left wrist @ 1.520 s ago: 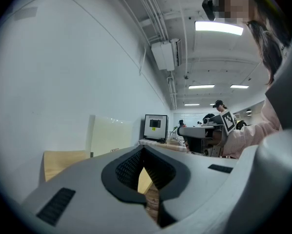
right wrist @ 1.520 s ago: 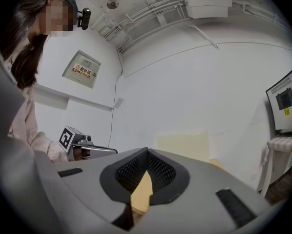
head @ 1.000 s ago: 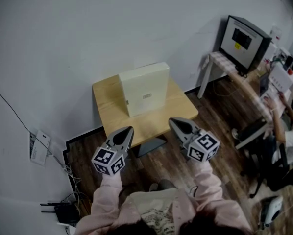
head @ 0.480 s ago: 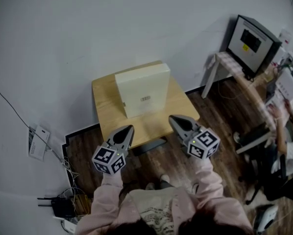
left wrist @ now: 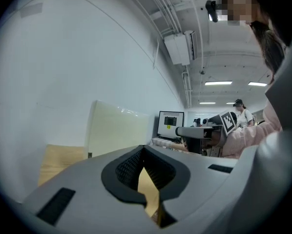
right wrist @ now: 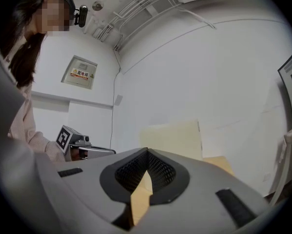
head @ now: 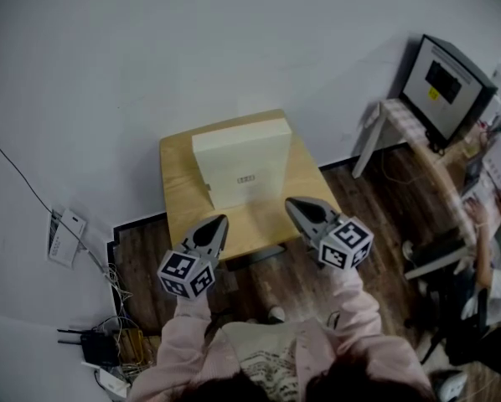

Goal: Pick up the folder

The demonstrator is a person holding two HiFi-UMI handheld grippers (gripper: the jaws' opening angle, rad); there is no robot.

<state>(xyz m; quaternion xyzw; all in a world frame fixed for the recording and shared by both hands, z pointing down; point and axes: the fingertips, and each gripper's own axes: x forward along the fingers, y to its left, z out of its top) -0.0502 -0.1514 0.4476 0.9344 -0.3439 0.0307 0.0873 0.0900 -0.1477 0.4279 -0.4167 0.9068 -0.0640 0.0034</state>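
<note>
The folder [head: 240, 162] is a thick cream box file standing upright on a small wooden table [head: 177, 193] against the white wall. My left gripper [head: 219, 222] hovers shut at the table's near left edge, short of the folder. At the near right edge my right gripper [head: 291, 203] is shut too, with nothing in it. The left gripper view looks past its closed jaws [left wrist: 143, 150] to the folder [left wrist: 116, 130] and the right gripper [left wrist: 204, 130]. The right gripper view shows the folder [right wrist: 173, 140] ahead beyond its closed jaws [right wrist: 147, 152].
A monitor [head: 447, 78] stands on a side table at the right, with a seated person [head: 493, 249] near it. A router and cables [head: 91, 350] lie on the wooden floor at the left, below a white wall box [head: 66, 237].
Both grippers have moved forward toward the table and folder, staying shut. The monitor has slid toward the right edge of the head view.
</note>
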